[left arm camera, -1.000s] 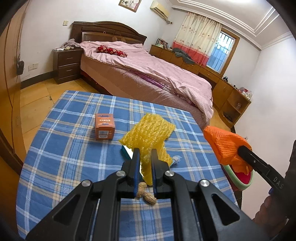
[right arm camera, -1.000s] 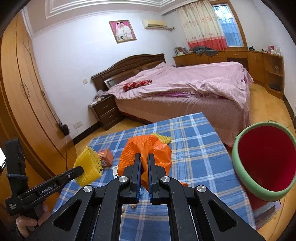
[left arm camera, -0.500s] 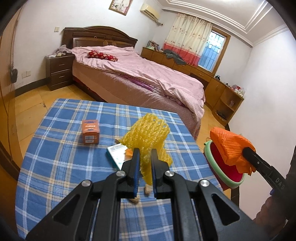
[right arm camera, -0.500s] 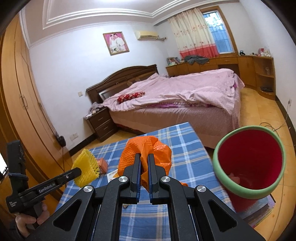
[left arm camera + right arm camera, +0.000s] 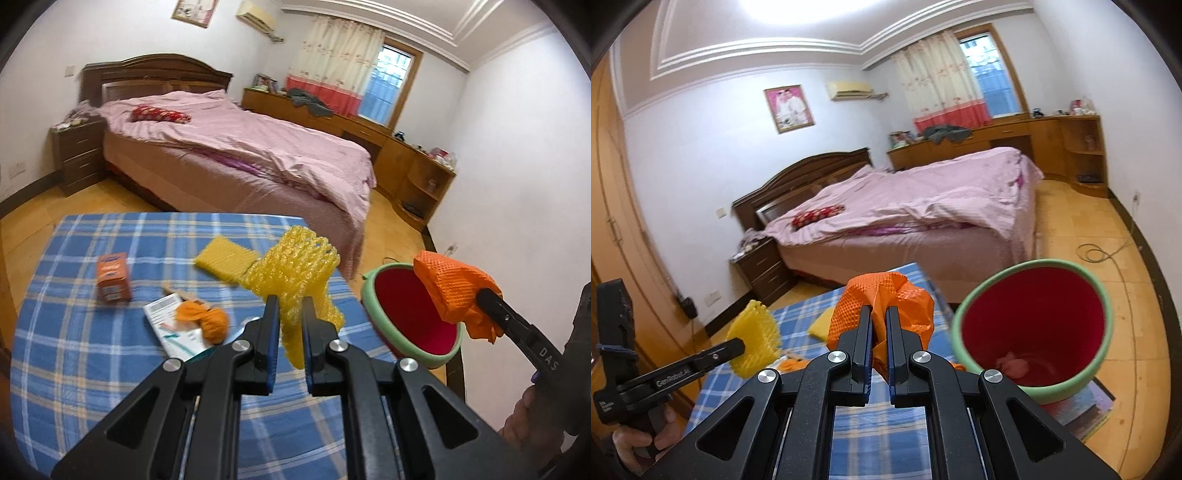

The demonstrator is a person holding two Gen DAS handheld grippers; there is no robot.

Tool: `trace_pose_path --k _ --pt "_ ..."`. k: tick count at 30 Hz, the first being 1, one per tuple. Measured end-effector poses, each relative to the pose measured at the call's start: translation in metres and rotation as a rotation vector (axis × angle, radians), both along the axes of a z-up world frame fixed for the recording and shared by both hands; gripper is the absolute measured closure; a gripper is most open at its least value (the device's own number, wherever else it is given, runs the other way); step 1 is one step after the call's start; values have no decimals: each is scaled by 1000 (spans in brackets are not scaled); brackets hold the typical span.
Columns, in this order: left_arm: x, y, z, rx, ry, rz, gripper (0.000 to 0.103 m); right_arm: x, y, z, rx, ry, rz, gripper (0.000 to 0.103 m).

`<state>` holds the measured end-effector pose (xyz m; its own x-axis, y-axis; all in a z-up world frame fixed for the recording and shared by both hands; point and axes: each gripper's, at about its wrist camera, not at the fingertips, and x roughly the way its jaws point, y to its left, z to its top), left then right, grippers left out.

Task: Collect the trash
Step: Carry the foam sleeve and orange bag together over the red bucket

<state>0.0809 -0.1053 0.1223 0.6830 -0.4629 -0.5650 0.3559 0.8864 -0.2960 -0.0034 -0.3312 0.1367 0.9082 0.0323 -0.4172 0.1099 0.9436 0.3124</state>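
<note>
My left gripper (image 5: 290, 306) is shut on a yellow foam net (image 5: 295, 266) and holds it above the blue plaid table (image 5: 74, 350); it also shows in the right wrist view (image 5: 755, 338). My right gripper (image 5: 880, 317) is shut on an orange foam net (image 5: 886, 295) and holds it just left of the red bin with a green rim (image 5: 1034, 325). In the left wrist view the orange net (image 5: 454, 291) hangs over the bin's rim (image 5: 406, 354). Something pink lies inside the bin (image 5: 1012, 365).
On the table lie an orange box (image 5: 112, 282), a white packet (image 5: 173, 332), a crumpled orange wrapper (image 5: 207, 319) and a flat yellow foam piece (image 5: 225, 258). A pink bed (image 5: 240, 155) stands beyond. The bin stands past the table's right edge.
Both grippers have risen and moved right toward the bin with their nets. The orange net now hangs at the bin's mouth. More table items have come into view.
</note>
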Motion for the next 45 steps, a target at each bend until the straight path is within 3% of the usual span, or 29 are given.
trace_pose_path --k 16,30,45 --pt "7 -81 10 6 -37 -165 93 -8 -52 -5 -28 29 -156 97" --pt "32 -161 -24 47 24 -254 93 5 -103 -34 10 90 -195 97" --pt "51 -241 -81 140 110 -351 93 16 -158 -75 71 175 -252 97"
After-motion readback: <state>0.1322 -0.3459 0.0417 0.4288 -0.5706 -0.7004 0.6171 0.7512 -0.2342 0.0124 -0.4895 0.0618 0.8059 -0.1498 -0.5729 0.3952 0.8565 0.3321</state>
